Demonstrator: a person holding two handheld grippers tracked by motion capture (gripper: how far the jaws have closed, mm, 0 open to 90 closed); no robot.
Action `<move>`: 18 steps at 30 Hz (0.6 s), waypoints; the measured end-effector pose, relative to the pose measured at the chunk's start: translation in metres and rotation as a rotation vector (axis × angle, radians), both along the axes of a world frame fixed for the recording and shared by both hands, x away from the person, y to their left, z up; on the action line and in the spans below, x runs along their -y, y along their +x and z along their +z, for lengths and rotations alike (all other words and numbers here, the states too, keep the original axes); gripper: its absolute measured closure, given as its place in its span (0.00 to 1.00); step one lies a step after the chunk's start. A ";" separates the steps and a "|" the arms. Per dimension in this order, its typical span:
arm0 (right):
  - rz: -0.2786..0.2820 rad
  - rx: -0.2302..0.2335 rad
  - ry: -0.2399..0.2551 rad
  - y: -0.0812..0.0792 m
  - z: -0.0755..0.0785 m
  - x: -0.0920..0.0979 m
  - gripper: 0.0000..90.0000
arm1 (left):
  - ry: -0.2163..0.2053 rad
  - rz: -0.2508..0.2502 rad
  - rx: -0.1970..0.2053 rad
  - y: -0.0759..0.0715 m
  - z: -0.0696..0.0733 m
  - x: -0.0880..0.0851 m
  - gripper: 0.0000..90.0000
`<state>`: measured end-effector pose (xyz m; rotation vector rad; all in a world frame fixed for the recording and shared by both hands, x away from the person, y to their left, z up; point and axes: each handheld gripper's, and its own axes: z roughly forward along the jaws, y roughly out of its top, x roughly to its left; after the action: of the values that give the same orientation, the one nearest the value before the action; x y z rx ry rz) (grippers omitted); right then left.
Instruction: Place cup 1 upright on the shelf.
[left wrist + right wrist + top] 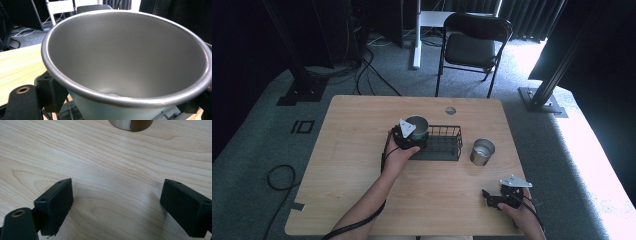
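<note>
Left gripper [408,136]: jaws clamped on grey cup [417,127], held at left end of wire basket [444,142]. Right gripper [492,198]: jaws spread wide, nothing between, low over wooden table [352,150] near steel cup [482,152].

the left half of the counter [347,165] lies bare from far edge to near edge — open passage there. near the middle the wire basket [443,142] stands as a block, with the grey cup [417,127] and the left hand-held gripper [404,136] at its left end. the steel cup [482,152] stands just right of the basket, a narrow gap between — bare wood lies before the right hand-held gripper [116,205].
</note>
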<state>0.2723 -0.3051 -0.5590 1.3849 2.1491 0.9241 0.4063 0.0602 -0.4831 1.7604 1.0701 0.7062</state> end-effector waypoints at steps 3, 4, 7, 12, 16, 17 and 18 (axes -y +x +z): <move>0.000 0.000 0.000 0.000 0.000 0.000 0.12 | 0.021 -0.015 0.013 -0.002 0.004 0.000 0.11; 0.000 0.000 0.000 0.000 0.000 0.000 0.12 | 0.029 -0.020 0.013 -0.004 0.005 0.000 0.09; 0.000 0.000 0.000 0.000 0.000 0.000 0.12 | 0.036 -0.041 0.004 -0.007 0.009 0.001 0.04; 0.000 0.000 0.000 0.000 0.000 0.000 0.12 | 0.030 -0.045 -0.009 -0.013 0.012 -0.003 0.04; 0.000 0.000 0.000 0.000 0.000 0.000 0.12 | 0.025 -0.050 -0.010 -0.016 0.015 -0.008 0.04; 0.000 0.000 0.000 0.000 0.000 0.000 0.12 | 0.021 -0.044 -0.009 -0.016 0.016 -0.009 0.04; 0.000 0.000 0.000 0.000 0.000 0.000 0.12 | 0.019 -0.044 -0.009 -0.017 0.017 -0.009 0.04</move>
<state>0.2723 -0.3051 -0.5590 1.3848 2.1493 0.9237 0.3895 0.0696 -0.4666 1.7993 1.0307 0.6834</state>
